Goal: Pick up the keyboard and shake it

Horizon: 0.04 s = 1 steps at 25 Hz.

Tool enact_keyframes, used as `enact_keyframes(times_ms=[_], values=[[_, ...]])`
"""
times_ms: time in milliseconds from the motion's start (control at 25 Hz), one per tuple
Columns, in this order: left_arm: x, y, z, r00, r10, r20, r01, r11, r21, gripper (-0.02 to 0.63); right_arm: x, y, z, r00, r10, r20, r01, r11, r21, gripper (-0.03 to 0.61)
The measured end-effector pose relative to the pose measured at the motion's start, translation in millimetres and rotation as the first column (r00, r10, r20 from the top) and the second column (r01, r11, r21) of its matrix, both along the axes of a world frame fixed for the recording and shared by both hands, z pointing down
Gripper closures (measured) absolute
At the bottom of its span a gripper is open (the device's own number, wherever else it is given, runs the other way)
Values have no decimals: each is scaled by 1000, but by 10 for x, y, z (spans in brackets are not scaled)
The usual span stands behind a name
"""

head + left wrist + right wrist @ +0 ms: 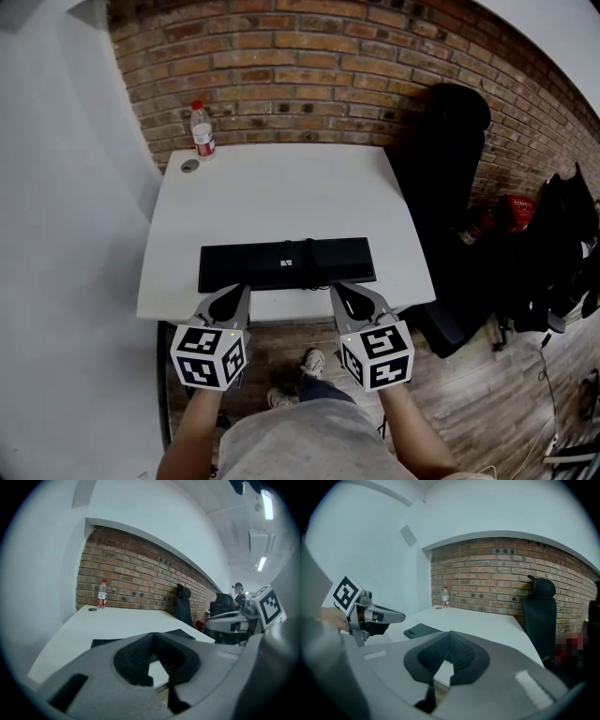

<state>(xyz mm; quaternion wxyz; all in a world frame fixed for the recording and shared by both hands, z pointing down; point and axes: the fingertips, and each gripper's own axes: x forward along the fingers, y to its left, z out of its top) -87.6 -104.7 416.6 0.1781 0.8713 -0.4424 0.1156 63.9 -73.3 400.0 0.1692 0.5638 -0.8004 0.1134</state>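
Standing at the near edge of the table (272,183), holding the left gripper (241,290) and the right gripper (340,289) just at that edge, one toward each end of the keyboard (286,263). Lies flat and lengthwise along the near edge, roughly centred between the two near corners, black, apparently touched by neither tool. Closed on both sides, pressed together at the tips and clamping nothing, as seen looking along each pair of jaws. Looks like the approach step, ahead of any grasp, with lift and shake both yet to do. Next, most likely: spread both pairs of jaws, move forward over the near edge, and bite the front rim of the keyboard near its left and right ends. Calls for an even hold on both sides and a level lift, being long and thin and so apt to tip or twist if raised by one end alone. Well out of the way: a water bottle (202,129) at the far left corner, just beside a round cable hole (190,166)
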Motion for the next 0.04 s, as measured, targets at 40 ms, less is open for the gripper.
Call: enact_keyframes(times_ms=[40], values=[[-1,-4,8,1000,0,0,0,1000,-1,620,-2,-3,7,1000,0,-1,0,1000,0,569]])
